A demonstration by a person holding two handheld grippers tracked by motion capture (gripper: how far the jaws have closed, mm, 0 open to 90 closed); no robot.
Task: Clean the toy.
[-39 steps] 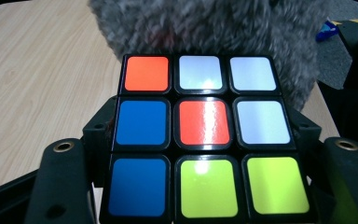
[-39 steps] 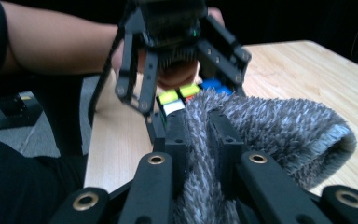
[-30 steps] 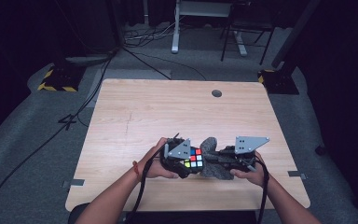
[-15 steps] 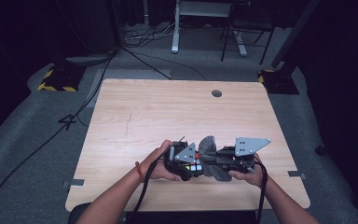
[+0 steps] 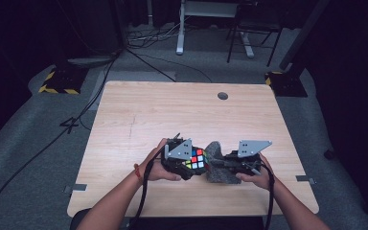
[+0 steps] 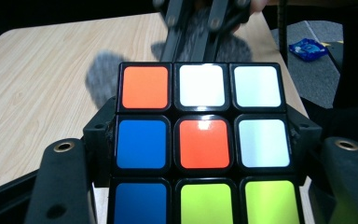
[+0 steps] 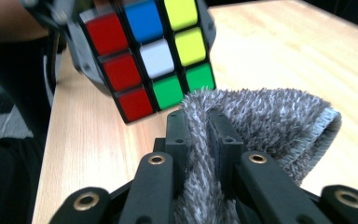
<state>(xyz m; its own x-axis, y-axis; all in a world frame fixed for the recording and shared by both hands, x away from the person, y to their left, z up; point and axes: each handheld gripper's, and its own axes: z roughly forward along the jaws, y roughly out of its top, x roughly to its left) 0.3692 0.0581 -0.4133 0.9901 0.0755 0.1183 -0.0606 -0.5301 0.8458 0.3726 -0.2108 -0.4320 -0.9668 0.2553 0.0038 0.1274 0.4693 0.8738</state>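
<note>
One cube (image 5: pixel 196 159), one grey cloth (image 5: pixel 216 163), two grippers, each gripping.

Puzzle cube (image 6: pixel 200 144) clamped between the left gripper (image 6: pixel 200 186) jaws at 6 o'clock. Grey cloth (image 6: pixel 105 74) behind it at 11 o'clock, on the wooden table (image 6: pixel 37 79).

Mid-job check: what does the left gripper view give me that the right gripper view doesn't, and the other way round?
Left gripper view: the cube face with orange, white, blue and yellow-green stickers, clamped between the left tongs, and a blue packet on the floor.

Right gripper view: the cube's red column, its blue, white, green and yellow stickers, and the right tongs pinching the grey cloth close up.

Both: the cube, the grey cloth and the wooden table.
</note>
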